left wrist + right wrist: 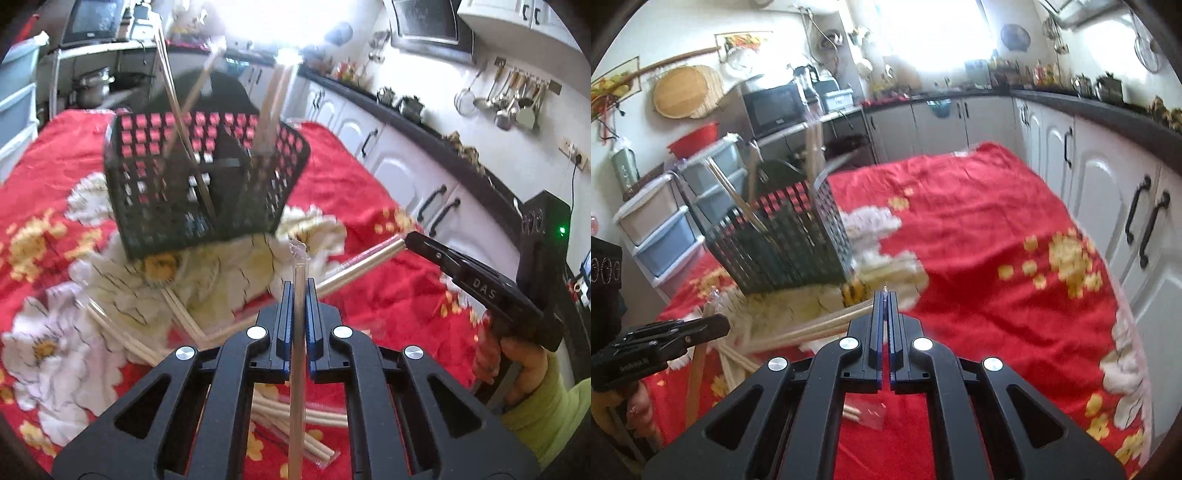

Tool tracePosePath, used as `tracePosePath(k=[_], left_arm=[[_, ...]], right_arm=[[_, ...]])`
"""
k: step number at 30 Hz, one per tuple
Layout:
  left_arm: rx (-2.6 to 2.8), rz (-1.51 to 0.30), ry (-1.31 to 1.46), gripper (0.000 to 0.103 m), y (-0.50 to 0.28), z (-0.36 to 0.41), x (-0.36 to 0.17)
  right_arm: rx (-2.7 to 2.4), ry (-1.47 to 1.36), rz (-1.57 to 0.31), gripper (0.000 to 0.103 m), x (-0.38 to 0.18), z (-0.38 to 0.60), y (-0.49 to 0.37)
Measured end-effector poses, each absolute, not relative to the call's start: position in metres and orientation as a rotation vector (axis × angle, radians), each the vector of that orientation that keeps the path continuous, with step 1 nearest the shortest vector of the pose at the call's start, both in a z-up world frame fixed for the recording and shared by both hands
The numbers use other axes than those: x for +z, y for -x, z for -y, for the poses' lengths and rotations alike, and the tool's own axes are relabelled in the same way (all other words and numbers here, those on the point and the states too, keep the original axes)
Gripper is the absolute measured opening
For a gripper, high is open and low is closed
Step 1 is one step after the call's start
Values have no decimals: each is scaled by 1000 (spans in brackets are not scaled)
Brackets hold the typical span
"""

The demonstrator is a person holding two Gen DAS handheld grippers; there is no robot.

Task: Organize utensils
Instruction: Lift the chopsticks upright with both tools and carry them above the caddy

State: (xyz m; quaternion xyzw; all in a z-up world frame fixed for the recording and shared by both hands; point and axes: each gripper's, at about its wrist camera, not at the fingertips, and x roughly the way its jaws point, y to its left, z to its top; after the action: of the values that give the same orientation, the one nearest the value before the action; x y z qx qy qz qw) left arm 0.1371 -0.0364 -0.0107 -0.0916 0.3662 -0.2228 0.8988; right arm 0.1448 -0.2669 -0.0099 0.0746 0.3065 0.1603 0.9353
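The left gripper (298, 291) pinches 1 wrapped chopstick pair (297, 354) upright between its blue pads. The right gripper (885, 306) grips another wrapped pair (364, 258) that slants over the red flowered cloth (979, 240). More loose chopsticks (295, 410) lie on the cloth. Further back stands the black basket (192, 184), with several chopsticks (271, 99) sticking up from it.
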Motion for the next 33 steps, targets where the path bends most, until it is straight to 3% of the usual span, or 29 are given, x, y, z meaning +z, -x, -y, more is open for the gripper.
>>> tracePosePath(k=[33], left_arm=[[-369,-460,216,3,-146,-13,97]], right_arm=[[486,-23,-348,2,104,207,-139]])
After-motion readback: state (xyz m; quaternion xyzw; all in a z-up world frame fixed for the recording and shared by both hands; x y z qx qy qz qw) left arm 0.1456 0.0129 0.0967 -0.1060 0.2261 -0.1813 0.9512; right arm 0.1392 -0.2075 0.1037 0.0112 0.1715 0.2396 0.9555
